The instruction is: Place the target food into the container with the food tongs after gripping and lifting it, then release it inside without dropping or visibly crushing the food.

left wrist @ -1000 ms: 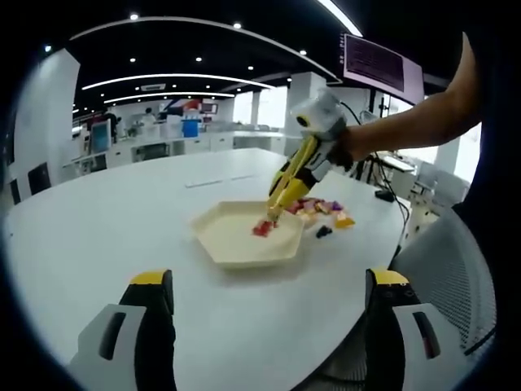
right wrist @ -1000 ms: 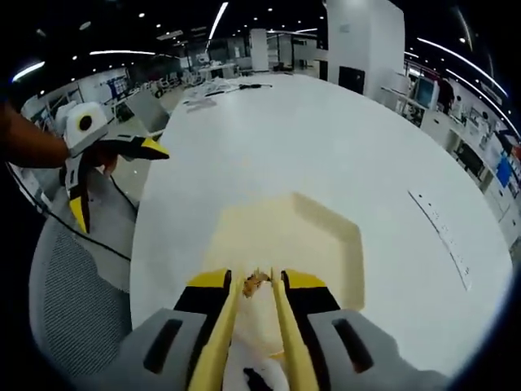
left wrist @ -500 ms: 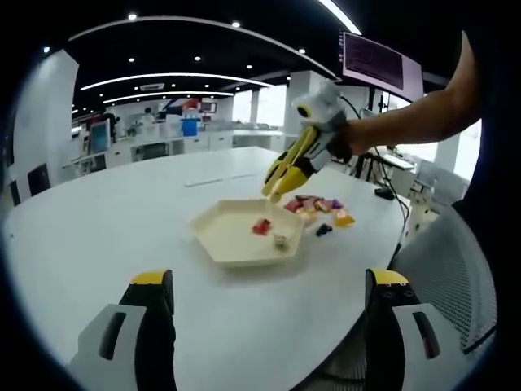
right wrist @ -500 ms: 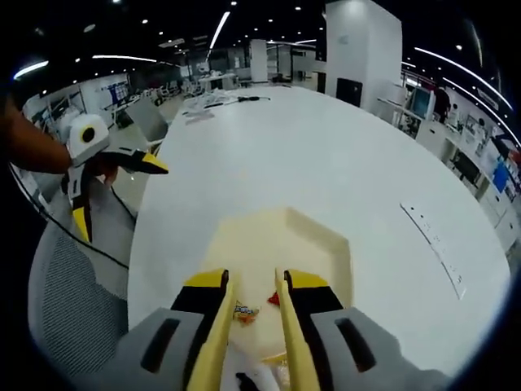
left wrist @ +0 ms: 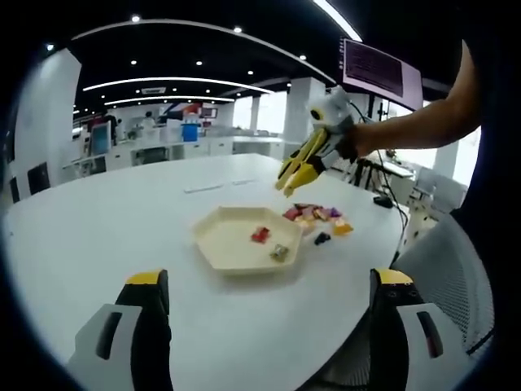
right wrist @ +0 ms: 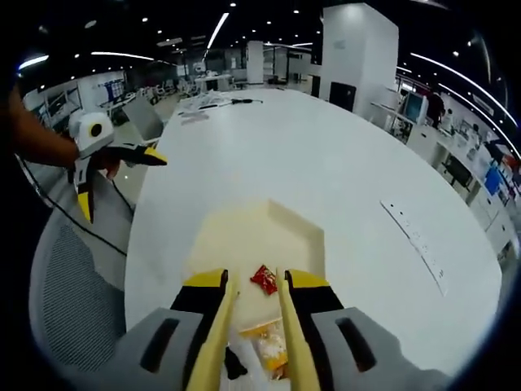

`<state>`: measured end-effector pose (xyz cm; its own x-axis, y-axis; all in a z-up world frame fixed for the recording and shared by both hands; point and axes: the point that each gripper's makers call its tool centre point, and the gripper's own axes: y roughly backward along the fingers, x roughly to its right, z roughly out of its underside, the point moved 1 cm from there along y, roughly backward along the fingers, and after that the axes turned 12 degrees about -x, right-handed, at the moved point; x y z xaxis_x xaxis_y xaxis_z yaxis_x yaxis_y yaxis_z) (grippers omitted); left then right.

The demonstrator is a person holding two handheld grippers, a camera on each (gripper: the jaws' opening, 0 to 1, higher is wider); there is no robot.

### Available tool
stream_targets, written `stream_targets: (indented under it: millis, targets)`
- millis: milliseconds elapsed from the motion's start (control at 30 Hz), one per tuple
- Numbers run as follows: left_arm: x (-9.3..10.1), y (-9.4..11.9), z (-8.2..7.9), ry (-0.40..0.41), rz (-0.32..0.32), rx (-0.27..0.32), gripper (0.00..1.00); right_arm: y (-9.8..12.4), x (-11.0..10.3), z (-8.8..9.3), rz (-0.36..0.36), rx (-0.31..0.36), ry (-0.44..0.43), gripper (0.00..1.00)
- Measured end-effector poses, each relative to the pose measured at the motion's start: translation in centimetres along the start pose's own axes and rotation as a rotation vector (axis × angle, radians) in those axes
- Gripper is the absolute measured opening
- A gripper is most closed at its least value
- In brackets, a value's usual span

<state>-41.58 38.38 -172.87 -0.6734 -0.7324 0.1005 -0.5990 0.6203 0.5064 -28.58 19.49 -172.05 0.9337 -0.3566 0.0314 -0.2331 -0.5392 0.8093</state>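
Note:
A cream hexagonal tray (left wrist: 216,243) sits on the white table, holding a red candy (left wrist: 260,235) and a pale wrapped candy (left wrist: 279,253). Just right of it lies a pile of mixed candies (left wrist: 317,216). My right gripper (left wrist: 286,184), with long yellow tongs, hangs in the air above the pile and the tray's far edge, open and empty. In the right gripper view its tongs (right wrist: 252,281) frame the red candy (right wrist: 262,278) in the tray (right wrist: 236,236), with the pile (right wrist: 264,346) beneath. My left gripper (left wrist: 269,278) stands wide open, near the table's edge and well short of the tray.
The left gripper (right wrist: 106,151) shows in a person's hand off the table's left side, over a grey mesh chair (right wrist: 69,301). A black cable and small items (right wrist: 220,102) lie at the far end. The white table (right wrist: 326,163) stretches wide beyond the tray.
The right gripper's tongs let the wrapped candy go into the tray, then rose and drew back toward the pile. The left gripper has stayed put.

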Motion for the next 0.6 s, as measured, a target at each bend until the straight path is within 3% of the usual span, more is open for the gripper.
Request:
stream_targets:
  millis: [600]
  targets:
    - [0.2,-0.3,0.4,-0.022,-0.004,-0.029,0.99,4.4,3.3,5.8,0.089,-0.029,-0.061,0.27]
